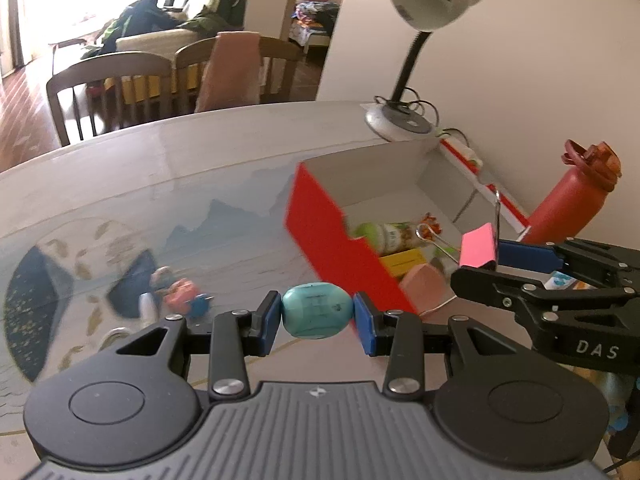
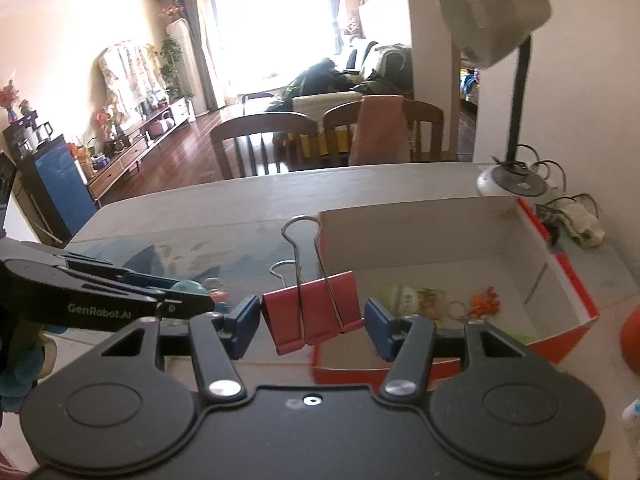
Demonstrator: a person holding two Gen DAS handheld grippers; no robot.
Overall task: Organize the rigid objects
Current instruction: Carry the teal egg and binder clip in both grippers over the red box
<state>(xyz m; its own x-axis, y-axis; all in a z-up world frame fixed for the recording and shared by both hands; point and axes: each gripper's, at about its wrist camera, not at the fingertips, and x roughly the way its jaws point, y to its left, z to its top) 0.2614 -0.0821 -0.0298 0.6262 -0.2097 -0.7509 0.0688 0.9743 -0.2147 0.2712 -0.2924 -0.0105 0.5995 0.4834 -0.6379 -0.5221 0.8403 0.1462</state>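
My left gripper (image 1: 317, 316) is shut on a teal egg-shaped object (image 1: 317, 315) and holds it above the table, just left of the red box (image 1: 320, 220). My right gripper (image 2: 312, 322) is shut on a red binder clip (image 2: 314, 316), held over the box's near left corner; the clip looks pink in the left wrist view (image 1: 480, 250). The open box (image 2: 576, 280) holds a green-labelled bottle (image 1: 386, 234), a yellow block (image 1: 402, 262), a pink object (image 1: 424, 286) and small orange pieces (image 2: 486, 300).
A desk lamp (image 1: 424, 4) stands behind the box by the wall. A red water bottle (image 1: 568, 196) stands right of the box. Small pink and blue toys (image 1: 184, 300) lie on the table at left. Wooden chairs (image 2: 264, 140) stand beyond the far table edge.
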